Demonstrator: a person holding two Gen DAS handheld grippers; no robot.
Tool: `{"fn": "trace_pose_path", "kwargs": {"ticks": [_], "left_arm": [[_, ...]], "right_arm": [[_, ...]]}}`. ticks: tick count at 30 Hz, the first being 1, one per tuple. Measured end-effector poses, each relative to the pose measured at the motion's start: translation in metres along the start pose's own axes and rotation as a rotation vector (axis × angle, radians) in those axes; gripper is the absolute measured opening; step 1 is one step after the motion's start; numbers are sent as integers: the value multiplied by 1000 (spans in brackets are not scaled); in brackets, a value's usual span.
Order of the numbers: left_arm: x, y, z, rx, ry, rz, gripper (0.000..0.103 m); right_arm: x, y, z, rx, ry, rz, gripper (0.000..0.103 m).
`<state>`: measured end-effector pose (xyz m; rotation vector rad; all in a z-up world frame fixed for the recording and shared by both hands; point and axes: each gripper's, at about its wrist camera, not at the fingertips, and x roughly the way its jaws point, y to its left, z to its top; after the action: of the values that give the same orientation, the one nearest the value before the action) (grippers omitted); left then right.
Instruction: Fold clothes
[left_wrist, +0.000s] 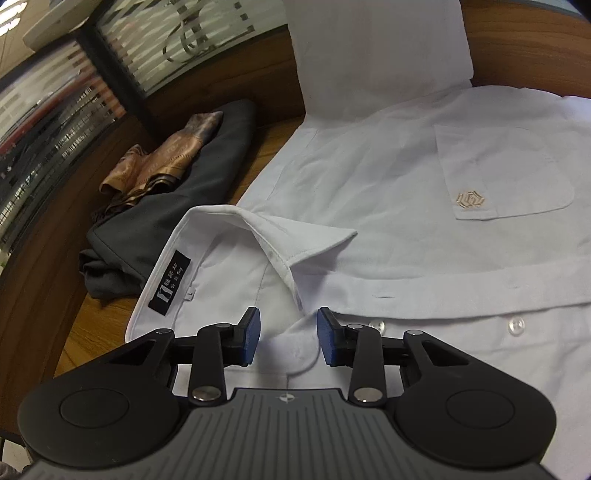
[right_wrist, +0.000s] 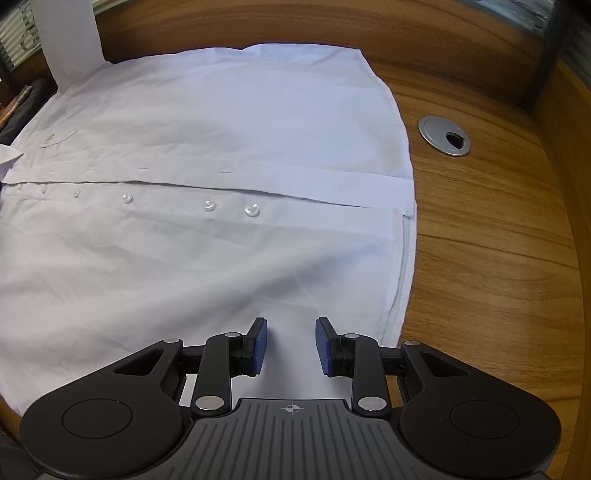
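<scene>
Shirt (left_wrist: 388, 177) first: a white button-up one lies spread flat on the wooden desk (right_wrist: 480, 258), filling most of both views. Its chest pocket (left_wrist: 506, 170), right of centre in the left wrist view, shows only a small gold embroidered emblem (left_wrist: 470, 199) on its face; whether anything is inside I cannot tell. The collar (left_wrist: 266, 229) stands open at the middle left of that view, a black label (left_wrist: 170, 282) sewn inside it. One sleeve (left_wrist: 373, 48) runs up toward the top of the frame. At the left, beside the shirt, a dark grey garment (left_wrist: 173, 206) lies bunched on the desk with a bronze patterned cloth (left_wrist: 162, 158) resting on top of it.

In the right wrist view the button placket crosses the frame from left to right, with a row of clear buttons (right_wrist: 251, 210) below it, and the hem sits at the right. A round silver cable grommet (right_wrist: 444, 135) is set into the desk at the upper right, apart from the shirt.

The left gripper (left_wrist: 289, 338) tilts down over the collar opening, its blue pads parted to a narrow gap with only loose fabric below, nothing pinched. The right gripper (right_wrist: 291, 343) points steeply down over the lower shirt front near the hem, pads likewise narrowly apart and gripping nothing.
</scene>
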<state>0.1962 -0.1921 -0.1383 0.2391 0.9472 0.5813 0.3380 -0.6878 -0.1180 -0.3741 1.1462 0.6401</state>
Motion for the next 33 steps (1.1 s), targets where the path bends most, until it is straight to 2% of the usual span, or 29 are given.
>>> {"fn": "trace_pose_path", "kwargs": {"ticks": [3,5,8,12,17,24,33], "left_arm": [[2,3,2,-10,2,-17,39],[0,14,3,-58,6,-55,40],[-18,32,0,-121,-16,-106,46],[-52,54,-13,-154,-51,-133,50],[-92,80,-45,-213,-39,-125,51],[-127,99,-98,-320,42,-78,51],[-146,108,-138,-364,115,-52,52]], "right_arm": [[1,4,1,-6,2,-12,32],[1,8,3,-17,4,-17,32],[-5,12,3,-24,-23,4,32],[-19,20,3,-46,-64,27,33],[-38,33,-3,-72,-100,81,41],[-48,53,-5,-143,-112,146,41],[-41,77,10,-218,-93,195,42]]}}
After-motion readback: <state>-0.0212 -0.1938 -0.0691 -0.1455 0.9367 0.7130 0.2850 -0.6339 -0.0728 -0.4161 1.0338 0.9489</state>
